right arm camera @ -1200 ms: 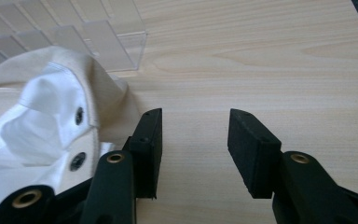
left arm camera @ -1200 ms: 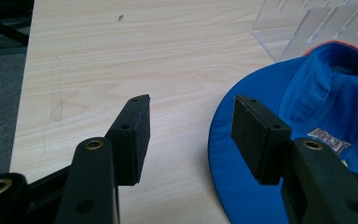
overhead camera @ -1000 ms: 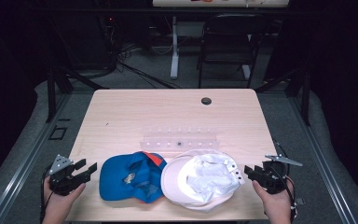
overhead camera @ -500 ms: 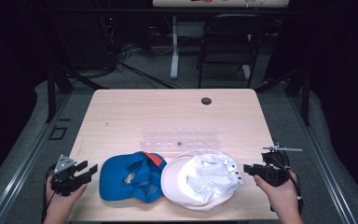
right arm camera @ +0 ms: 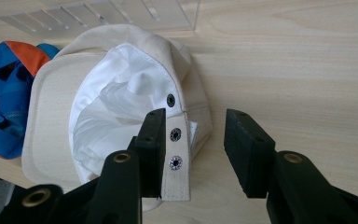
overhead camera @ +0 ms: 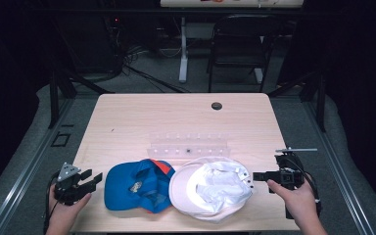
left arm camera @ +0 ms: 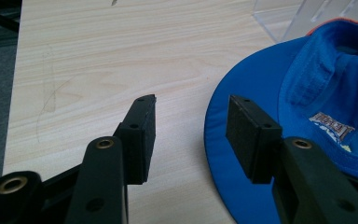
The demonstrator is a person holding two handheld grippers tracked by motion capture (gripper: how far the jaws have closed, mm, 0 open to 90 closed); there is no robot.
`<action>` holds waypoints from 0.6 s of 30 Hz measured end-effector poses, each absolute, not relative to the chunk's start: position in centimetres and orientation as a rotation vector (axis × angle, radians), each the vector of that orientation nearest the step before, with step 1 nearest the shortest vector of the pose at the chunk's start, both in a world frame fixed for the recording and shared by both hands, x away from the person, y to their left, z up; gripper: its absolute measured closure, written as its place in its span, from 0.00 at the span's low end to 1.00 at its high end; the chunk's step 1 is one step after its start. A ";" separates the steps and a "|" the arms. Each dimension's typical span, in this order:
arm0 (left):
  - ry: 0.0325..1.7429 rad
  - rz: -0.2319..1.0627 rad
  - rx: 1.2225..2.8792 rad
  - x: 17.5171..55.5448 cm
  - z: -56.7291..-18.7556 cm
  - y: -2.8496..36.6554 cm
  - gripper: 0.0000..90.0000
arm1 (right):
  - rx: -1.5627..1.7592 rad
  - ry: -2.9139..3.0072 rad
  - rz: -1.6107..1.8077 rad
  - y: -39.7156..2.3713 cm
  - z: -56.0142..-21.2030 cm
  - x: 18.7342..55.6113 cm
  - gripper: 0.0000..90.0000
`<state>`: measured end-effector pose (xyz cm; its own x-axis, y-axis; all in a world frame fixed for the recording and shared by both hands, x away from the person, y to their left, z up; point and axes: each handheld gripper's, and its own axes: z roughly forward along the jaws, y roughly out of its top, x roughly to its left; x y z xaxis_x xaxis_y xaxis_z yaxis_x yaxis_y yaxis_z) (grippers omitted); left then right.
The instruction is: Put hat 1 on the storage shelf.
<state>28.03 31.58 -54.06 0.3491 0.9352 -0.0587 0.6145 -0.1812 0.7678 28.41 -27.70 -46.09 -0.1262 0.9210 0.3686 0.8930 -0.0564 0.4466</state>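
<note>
Dim room, dark chair (overhead camera: 237,44) behind pale wood table (overhead camera: 176,117). Clear acrylic rack (overhead camera: 188,145) hard to make out at mid-table. White cap (overhead camera: 210,188) upside down at near edge, strap end toward right gripper (overhead camera: 256,176); blue cap (overhead camera: 137,185) touching, partly tucked under it, brim toward left gripper (overhead camera: 94,179). Right jaws just closing, strap (right arm camera: 176,154) between, unpinched. Left jaws apart, empty.

Each gripper (overhead camera: 92,179) (overhead camera: 257,176) is black, with flat rectangular pads (left arm camera: 142,135), brass-ringed pivot holes (several per arm), trailing cables, and a grey three-cornered plate.
</note>
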 end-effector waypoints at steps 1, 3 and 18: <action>1.350 0.574 1.885 28.0 -54.1 31.5 0.59 | 2.059 2.135 0.941 -27.7 -46.3 28.6 0.66; 1.353 0.572 1.889 28.0 -54.1 31.5 0.59 | 2.072 2.152 0.926 -27.5 -46.4 28.9 0.66; 1.349 0.571 1.885 28.1 -54.3 31.7 0.59 | 2.122 2.221 0.889 -26.2 -48.2 30.2 0.62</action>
